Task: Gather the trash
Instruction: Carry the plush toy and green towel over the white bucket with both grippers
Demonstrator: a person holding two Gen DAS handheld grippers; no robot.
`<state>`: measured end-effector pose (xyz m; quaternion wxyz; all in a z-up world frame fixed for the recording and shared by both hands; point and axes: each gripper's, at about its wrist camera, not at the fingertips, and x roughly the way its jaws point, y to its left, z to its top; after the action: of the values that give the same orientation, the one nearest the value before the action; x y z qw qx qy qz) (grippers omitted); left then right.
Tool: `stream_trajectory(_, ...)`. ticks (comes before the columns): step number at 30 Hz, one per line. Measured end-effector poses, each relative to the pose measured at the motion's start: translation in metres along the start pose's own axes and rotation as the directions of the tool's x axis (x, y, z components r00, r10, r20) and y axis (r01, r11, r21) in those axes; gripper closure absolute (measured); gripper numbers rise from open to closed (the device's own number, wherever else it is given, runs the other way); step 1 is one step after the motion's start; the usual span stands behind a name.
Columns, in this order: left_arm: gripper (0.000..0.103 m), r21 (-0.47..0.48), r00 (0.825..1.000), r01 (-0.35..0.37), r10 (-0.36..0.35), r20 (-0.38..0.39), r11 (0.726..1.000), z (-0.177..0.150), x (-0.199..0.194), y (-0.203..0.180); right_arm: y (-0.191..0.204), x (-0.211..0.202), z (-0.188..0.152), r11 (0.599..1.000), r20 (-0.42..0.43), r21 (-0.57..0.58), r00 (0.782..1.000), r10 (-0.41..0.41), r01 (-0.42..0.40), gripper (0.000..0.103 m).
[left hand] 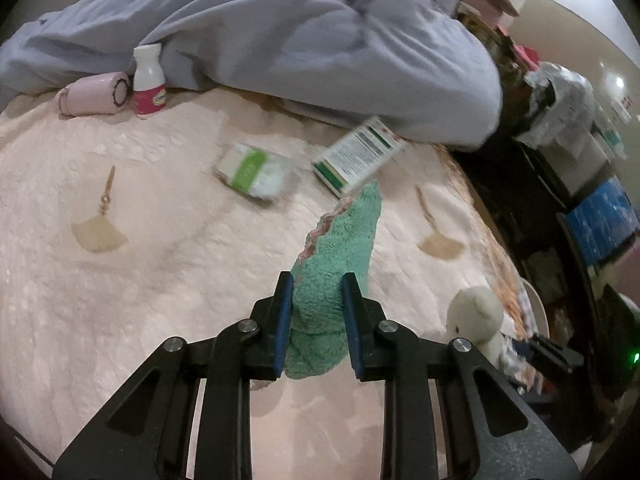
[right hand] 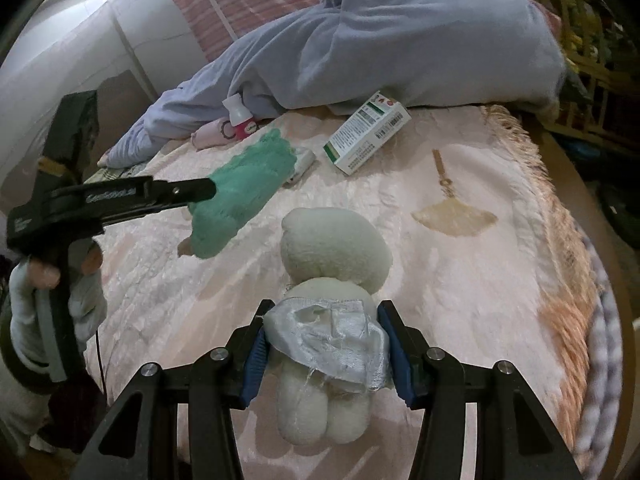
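Left tool (left hand: 316,320) clamped on green sock (left hand: 336,248), lifted off bed (left hand: 140,280). Right tool (right hand: 324,344) clamped on plush toy (right hand: 332,280). Remaining on bed: two cartons (left hand: 356,154), bottle (left hand: 148,80). Collection barely begun.

A bed (left hand: 140,280) under a pale pink quilted cover

We see a rumpled blue blanket (left hand: 280,40) along the far edge, a pink roll (left hand: 94,94) and a small white bottle (left hand: 148,82) lying against it, and two cartons (left hand: 256,176) (left hand: 358,154) nearer the middle, the second toward the fringed right edge.
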<state>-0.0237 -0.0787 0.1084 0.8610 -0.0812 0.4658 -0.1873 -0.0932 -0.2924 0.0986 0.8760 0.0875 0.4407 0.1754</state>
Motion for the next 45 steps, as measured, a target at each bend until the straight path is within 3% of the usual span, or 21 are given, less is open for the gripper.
stream_trajectory(12, 0.082, 0.09, 0.999, 0.036, -0.037, 0.011, 0.995, -0.037, -0.021, -0.061, -0.018, -0.054, -0.038, 0.998, 0.033, 0.054, 0.998, -0.047, 0.045, 0.053)
stream_trajectory(29, 0.083, 0.23, 0.996, 0.064, -0.076, 0.043, 0.971, -0.039, -0.033, -0.137, -0.047, -0.111, -0.061, 0.989, 0.089, 0.1, 0.989, -0.12, 0.111, 0.053)
stream_trajectory(45, 0.084, 0.354, 0.994, 0.105, -0.112, 0.001, 0.929, -0.041, -0.009, -0.21, -0.104, -0.15, -0.082, 0.965, 0.102, 0.192, 0.974, -0.203, 0.181, 0.053)
